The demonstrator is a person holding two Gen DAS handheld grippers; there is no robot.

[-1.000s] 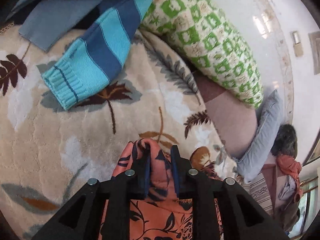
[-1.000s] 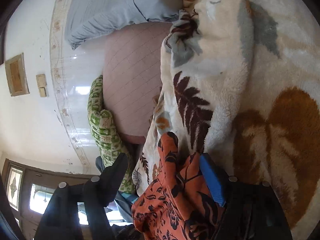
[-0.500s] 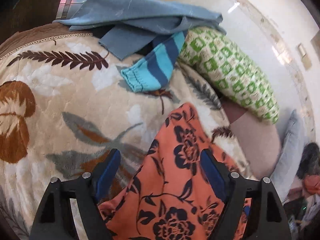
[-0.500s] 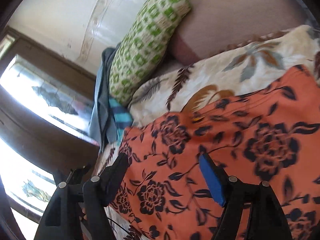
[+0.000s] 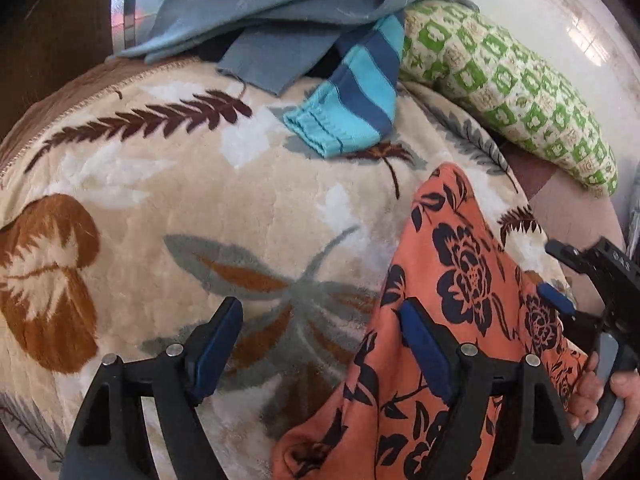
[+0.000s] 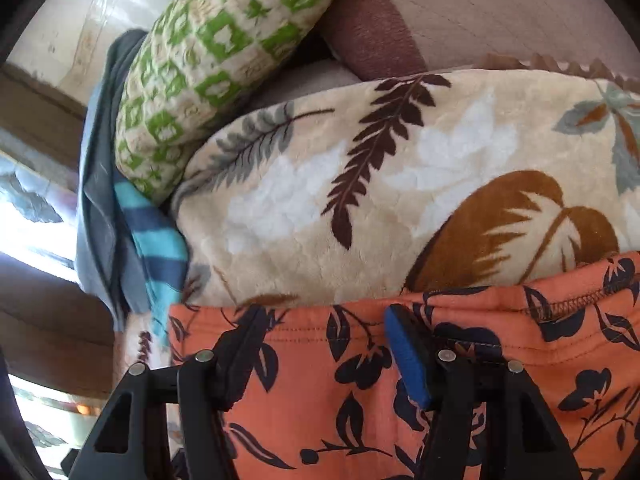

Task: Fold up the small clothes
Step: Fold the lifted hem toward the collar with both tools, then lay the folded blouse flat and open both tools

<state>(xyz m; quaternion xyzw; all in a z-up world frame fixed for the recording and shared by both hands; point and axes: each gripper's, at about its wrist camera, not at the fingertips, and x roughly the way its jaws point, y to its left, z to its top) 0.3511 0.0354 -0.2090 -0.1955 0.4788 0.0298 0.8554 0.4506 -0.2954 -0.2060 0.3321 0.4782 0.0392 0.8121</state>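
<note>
While the left gripper (image 5: 320, 336) gapes empty, right gripper (image 6: 324, 336) jaws are closing — orange garment (image 6: 500, 360) beneath.

bare blanket (image 5: 168, 184) left, pillow (image 5: 512, 88) beyond

Plush, fuzzy blanket (image 5: 168, 208) under a smooth matt orange floral garment (image 5: 460, 280); ribbed knit striped sleeve (image 5: 352, 100).

Daylight, bright, both views. In my right wrist view the window (image 6: 24, 216) at the left edge is blown out to white; the wall (image 6: 60, 28) above carries soft glare. In my left wrist view the glossy wall (image 5: 560, 40) at top right shows a reflected highlight. Blanket (image 5: 160, 208) evenly lit, shadows soft. Strong fisheye bending, black corners. Slight softness towards the rims; centre sharp.
</note>
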